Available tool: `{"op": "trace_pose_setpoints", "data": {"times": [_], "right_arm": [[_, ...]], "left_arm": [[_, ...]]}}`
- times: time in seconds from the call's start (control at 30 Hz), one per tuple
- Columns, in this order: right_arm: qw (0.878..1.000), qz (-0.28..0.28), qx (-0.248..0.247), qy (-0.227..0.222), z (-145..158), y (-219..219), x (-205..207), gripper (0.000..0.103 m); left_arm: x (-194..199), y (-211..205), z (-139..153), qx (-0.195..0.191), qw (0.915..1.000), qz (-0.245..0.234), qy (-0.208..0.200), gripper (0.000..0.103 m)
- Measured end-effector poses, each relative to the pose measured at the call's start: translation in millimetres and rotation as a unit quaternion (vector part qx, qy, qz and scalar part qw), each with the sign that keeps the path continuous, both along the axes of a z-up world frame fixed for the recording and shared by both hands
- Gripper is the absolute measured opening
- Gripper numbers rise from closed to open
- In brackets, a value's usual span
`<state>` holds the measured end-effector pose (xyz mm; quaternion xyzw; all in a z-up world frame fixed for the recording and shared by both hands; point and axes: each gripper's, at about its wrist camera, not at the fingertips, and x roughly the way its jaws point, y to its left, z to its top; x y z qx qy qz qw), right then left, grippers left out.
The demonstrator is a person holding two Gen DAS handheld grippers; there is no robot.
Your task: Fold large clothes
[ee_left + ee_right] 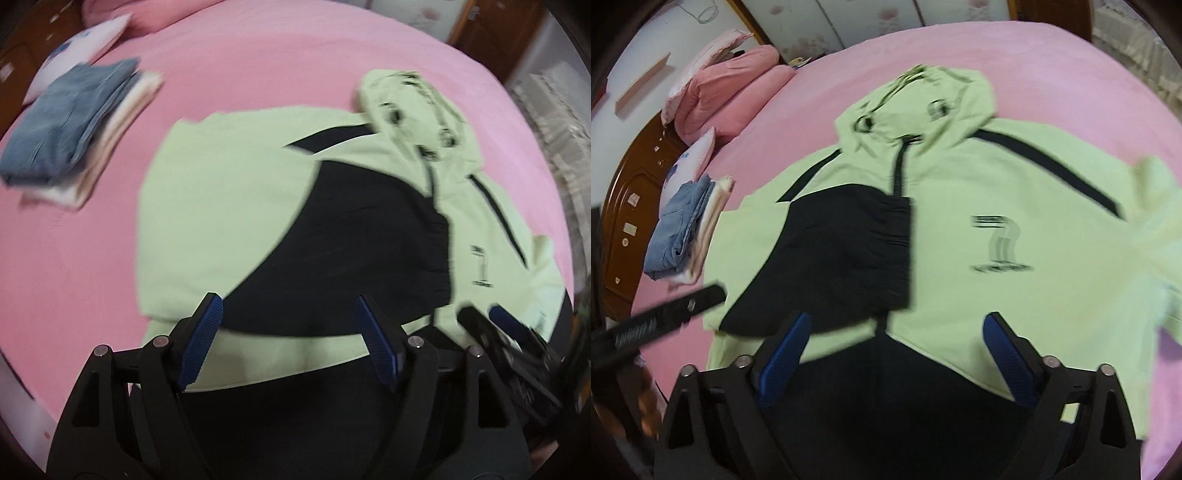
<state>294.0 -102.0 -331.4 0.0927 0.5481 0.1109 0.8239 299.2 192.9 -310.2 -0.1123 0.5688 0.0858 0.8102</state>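
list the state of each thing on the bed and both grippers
hooded jacket: spread flat, front up, one sleeve folded across chest
black sleeve: lying over jacket front
folded clothes stack: folded, jeans on top
left gripper: open, empty
right gripper: open, empty

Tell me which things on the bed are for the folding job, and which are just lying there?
For the job:
- green hoodie, spread flat with one black sleeve folded across it
- left hand-held gripper, open above it
- right hand-held gripper, open above it

Just lying about:
- folded clothes stack, already done
- pillow
- pink quilt
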Motion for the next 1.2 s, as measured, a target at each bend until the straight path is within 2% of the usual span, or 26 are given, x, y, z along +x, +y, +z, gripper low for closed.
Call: {"op": "trace_pose_setpoints", "data": {"times": [0.03,0.07,0.13,0.17,0.27,0.3,0.37,0.43,0.47,0.57,0.63,0.73,0.83,0.9,0.97,1.03,1.1,1.13,1.2], "right_arm": [[1.0,0.004,-0.005,0.007,-9.4,11.0,14.0,0.079],[1.0,0.012,-0.016,0.012,-20.7,22.8,23.7,0.075],[0.999,0.016,-0.042,0.014,-37.6,35.4,35.7,0.074],[0.998,0.013,-0.062,0.015,-46.3,41.9,40.4,0.061],[0.995,0.006,-0.095,0.003,-57.9,51.7,45.8,0.032],[0.996,0.004,-0.093,-0.007,-56.8,49.5,45.6,0.031],[0.996,-0.004,-0.079,-0.031,-45.5,46.4,43.6,0.028],[0.995,0.0,-0.071,-0.074,-24.5,42.5,33.5,0.027],[0.993,0.003,-0.073,-0.092,-15.3,39.4,29.0,0.026],[0.986,0.004,-0.091,-0.14,14.4,24.4,14.1,0.026],[0.983,-0.008,-0.108,-0.15,27.2,10.6,6.9,0.026],[0.978,-0.029,-0.143,-0.149,32.7,-14.7,-0.9,0.026],[0.974,-0.071,-0.178,-0.124,19.9,-51.0,-1.0,0.026],[0.98,-0.091,-0.156,-0.087,8.2,-75.4,2.0,0.027],[0.984,-0.094,-0.14,-0.06,-2.1,-85.0,3.4,0.029],[0.98,-0.087,-0.168,-0.056,-6.5,-79.8,2.5,0.036],[0.973,-0.086,-0.202,-0.076,-3.0,-79.0,3.1,0.046],[0.97,-0.088,-0.204,-0.095,2.9,-72.4,0.6,0.059],[0.971,-0.09,-0.18,-0.126,16.2,-65.9,-2.6,0.07]], "left_arm": [[-5.0,6.3,-3.5,-0.001,1.0,0.008,0.005,0.072],[-11.0,10.1,-3.3,0.0,0.9999,0.013,0.009,0.072],[-22.9,18.1,-7.6,0.009,0.9997,0.013,0.017,0.072],[-25.9,19.8,-10.4,0.017,0.9996,0.01,0.019,0.072],[-33.4,17.3,-25.8,0.061,0.9971,-0.018,0.04,0.072],[-33.4,17.0,-30.4,0.074,0.9958,-0.027,0.047,0.072],[-31.7,9.1,-48.4,0.144,0.9851,-0.063,0.07,0.072],[-29.4,7.8,-59.3,0.187,0.9761,-0.079,0.077,0.072],[-26.0,10.3,-65.8,0.196,0.9738,-0.081,0.081,0.072],[-15.4,24.8,-73.9,0.192,0.9757,-0.059,0.088,0.069],[-6.8,41.7,-74.9,0.187,0.9785,-0.025,0.084,0.064],[1.5,64.7,-72.8,0.177,0.981,0.019,0.077,0.063],[5.9,79.7,-75.8,0.15,0.9839,0.034,0.091,0.063],[6.2,82.5,-78.4,0.143,0.9847,0.036,0.094,0.063],[5.2,81.0,-80.0,0.153,0.9833,0.028,0.095,0.063],[2.4,77.9,-79.2,0.163,0.9815,0.026,0.096,0.063],[-2.7,76.0,-73.6,0.167,0.9807,0.032,0.096,0.063],[-5.7,74.0,-68.4,0.173,0.9798,0.033,0.093,0.063],[-11.1,65.0,-50.9,0.187,0.9791,0.028,0.075,0.057]]}}
